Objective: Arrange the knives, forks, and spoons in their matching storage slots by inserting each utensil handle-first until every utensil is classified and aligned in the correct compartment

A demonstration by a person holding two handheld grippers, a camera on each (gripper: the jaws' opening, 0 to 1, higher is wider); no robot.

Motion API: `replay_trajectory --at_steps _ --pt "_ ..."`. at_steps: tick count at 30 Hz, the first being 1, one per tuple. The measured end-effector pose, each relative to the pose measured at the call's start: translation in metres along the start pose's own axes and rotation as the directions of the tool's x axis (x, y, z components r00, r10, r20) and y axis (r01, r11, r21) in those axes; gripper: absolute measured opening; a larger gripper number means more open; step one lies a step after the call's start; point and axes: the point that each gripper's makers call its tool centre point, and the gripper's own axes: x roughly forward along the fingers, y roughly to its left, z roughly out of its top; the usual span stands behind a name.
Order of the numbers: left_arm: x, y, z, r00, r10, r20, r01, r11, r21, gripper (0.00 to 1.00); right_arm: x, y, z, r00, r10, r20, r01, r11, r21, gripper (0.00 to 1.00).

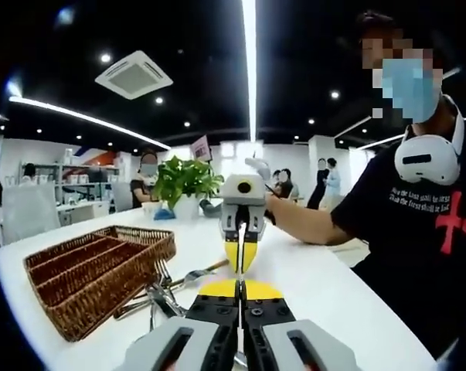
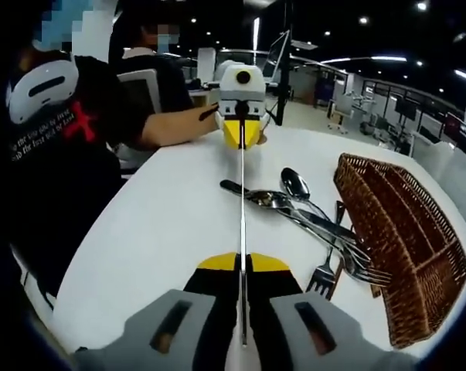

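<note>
White table (image 2: 163, 224): wicker tray (image 2: 403, 232) (compartments bare), cutlery (image 2: 318, 228) beside.

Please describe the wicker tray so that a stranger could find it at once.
Look at the white table. Near its edge, beside the loose pile of cutlery, lies the wicker tray. It is the one brown woven thing there, divided into long slots.

free: bare white table (image 2: 155, 232) toward person | blocked: utensil pile (image 2: 325, 232) just beside wicker tray (image 2: 406, 232)
</note>
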Motion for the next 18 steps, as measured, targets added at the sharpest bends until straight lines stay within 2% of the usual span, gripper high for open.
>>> replay_trajectory --at_steps 1,2,5,10,18 --pt "-0.0015 0.0016 -0.0017 1.0 0.008 -0.012 -0.008 1.0 0.007 0.0 -0.0012 0.0003 0.0015 1.0 0.003 0.006 -0.003 1.0 0.005 0.02" --pt "-0.0026 0.0006 0.0007 1.0 0.005 0.004 -0.005 1.0 0.004 0.0 -0.0019 -0.0008 0.0023 1.0 -0.001 0.009 0.001 1.0 0.007 0.02" --pt "-0.0038 -0.0005 0.0016 1.0 0.004 0.002 -0.004 1.0 0.004 0.0 -0.0018 -0.0015 0.003 1.0 -0.004 0.013 0.005 1.0 -0.016 0.02" --pt "-0.0057 -0.0005 0.0044 1.0 0.009 0.012 -0.009 1.0 0.006 0.0 0.0006 -0.0031 0.0032 1.0 -0.01 0.026 0.01 1.0 -0.011 0.03" --pt "-0.0074 0.0002 0.0041 1.0 0.014 0.014 -0.014 1.0 0.007 0.0 0.0065 -0.0047 0.0024 1.0 -0.012 0.009 0.012 1.0 0.01 0.03"
